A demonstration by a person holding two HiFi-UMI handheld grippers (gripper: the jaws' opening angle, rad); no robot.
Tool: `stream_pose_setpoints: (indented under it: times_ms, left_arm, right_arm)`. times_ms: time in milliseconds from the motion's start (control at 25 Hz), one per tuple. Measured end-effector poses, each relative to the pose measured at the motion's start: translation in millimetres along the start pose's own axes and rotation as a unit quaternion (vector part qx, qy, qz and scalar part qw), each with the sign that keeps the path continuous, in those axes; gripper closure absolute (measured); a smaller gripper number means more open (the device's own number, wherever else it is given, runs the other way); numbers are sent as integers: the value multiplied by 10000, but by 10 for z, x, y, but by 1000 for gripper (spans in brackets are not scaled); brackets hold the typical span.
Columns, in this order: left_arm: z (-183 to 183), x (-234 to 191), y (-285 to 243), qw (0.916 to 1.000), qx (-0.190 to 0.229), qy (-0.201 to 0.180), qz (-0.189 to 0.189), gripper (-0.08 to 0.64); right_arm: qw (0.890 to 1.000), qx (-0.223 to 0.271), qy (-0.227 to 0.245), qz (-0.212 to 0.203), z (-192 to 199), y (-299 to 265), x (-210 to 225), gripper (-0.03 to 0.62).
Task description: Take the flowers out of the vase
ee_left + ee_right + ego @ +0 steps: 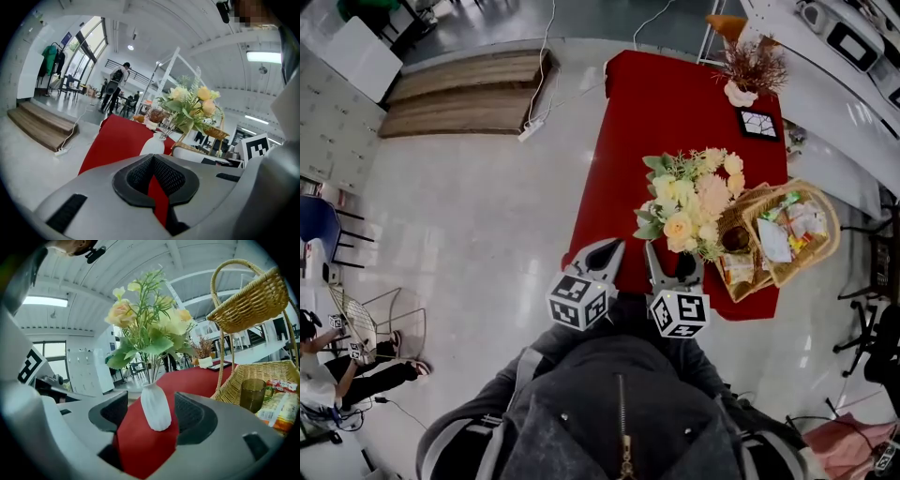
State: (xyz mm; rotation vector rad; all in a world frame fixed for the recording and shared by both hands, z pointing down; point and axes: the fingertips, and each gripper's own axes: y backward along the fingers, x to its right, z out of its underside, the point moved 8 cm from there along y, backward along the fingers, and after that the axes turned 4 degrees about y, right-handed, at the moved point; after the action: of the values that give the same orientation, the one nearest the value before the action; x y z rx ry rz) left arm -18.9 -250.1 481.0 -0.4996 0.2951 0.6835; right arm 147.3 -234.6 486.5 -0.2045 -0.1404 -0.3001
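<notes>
Nothing's out yet: flowers (689, 202) sit in the vase (155, 406); right gripper (673, 264) gapes just near it, left gripper (612, 249) pinched together.

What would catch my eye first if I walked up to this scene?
The cream and peach flowers in a white vase stand out against the red-clothed table. Right beside them sits a wicker basket of snack packets, and the right gripper faces the vase with open jaws.
</notes>
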Motion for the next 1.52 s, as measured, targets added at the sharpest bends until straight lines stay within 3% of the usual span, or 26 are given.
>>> stream_pose_setpoints:
  times_ms: [1080, 1240, 1520]
  left_arm:
    - [-274, -166, -435, 9995, 168, 109, -224, 552]
    - [-281, -173, -431, 9998, 154, 96, -113, 552]
    - [-366, -165, -408, 9999, 103, -15, 128, 552]
  right_arm:
    - [9951, 572, 577, -559, -435, -525, 204, 336]
    - [9948, 582, 700, -448, -433, -501, 152, 436]
    - [9957, 541, 714, -226, -490, -519, 152, 514]
